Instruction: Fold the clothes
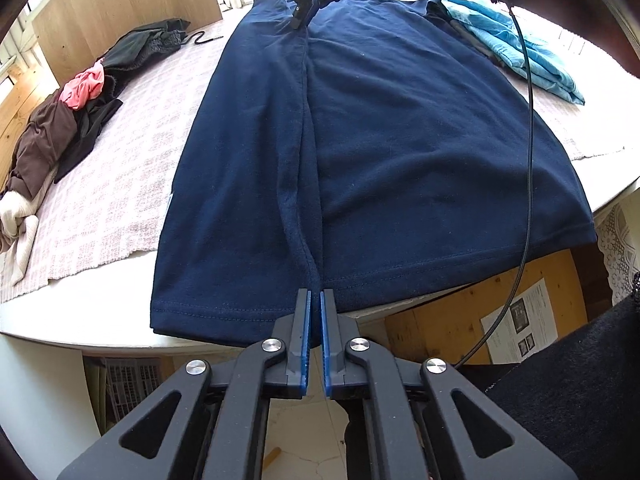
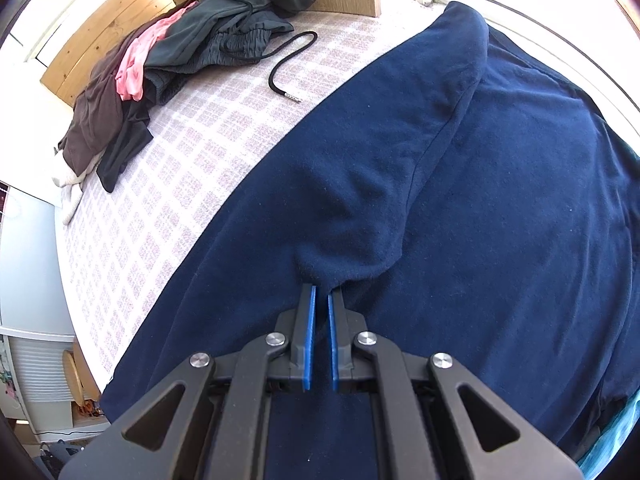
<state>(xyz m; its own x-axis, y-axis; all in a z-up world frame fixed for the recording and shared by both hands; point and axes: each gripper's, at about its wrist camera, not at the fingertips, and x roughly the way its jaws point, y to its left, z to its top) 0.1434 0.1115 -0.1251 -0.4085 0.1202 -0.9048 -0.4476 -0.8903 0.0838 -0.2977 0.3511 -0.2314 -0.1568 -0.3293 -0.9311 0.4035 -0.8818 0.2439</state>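
Lying flat across frame centre, the navy cotton T-shirt (image 1: 400,140) has one side folded inward. Its hem is pinched by the left gripper (image 1: 315,294), its sleeve by the right gripper (image 2: 322,290); further folds remain.

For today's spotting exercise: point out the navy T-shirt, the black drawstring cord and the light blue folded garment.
navy T-shirt (image 1: 400,140), left wrist view, middle of body.
black drawstring cord (image 2: 286,62), right wrist view, mid-length.
light blue folded garment (image 1: 516,44), left wrist view, top layer.
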